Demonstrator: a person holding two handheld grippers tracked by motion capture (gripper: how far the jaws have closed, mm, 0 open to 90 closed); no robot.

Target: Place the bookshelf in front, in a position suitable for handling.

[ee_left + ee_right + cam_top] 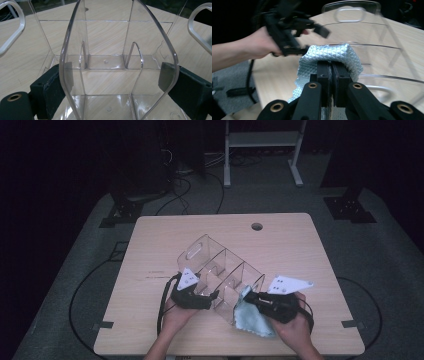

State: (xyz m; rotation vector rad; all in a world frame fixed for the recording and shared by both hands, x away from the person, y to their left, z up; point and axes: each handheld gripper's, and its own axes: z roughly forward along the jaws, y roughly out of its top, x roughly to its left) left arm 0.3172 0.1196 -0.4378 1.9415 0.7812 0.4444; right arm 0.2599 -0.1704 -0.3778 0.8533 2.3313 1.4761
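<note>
My right gripper (333, 72) has its jaws pressed together on a fold of the cloth (329, 56) — pale blue-grey, quilted in small diamonds, humped over my jaw tips and hanging down below them. From the high view the cloth (250, 315) drapes at the near right corner of the clear organizer (220, 270), touching its wall, with its lower edge on the table (300, 240). My left gripper (117, 82) stands wide apart, one jaw on each side of a transparent curved divider wall of the organizer; whether the pads press the plastic I cannot tell. The organizer is see-through, split into compartments, with a cut-out handle at its far end — it sits near the middle of the wooden table.
</note>
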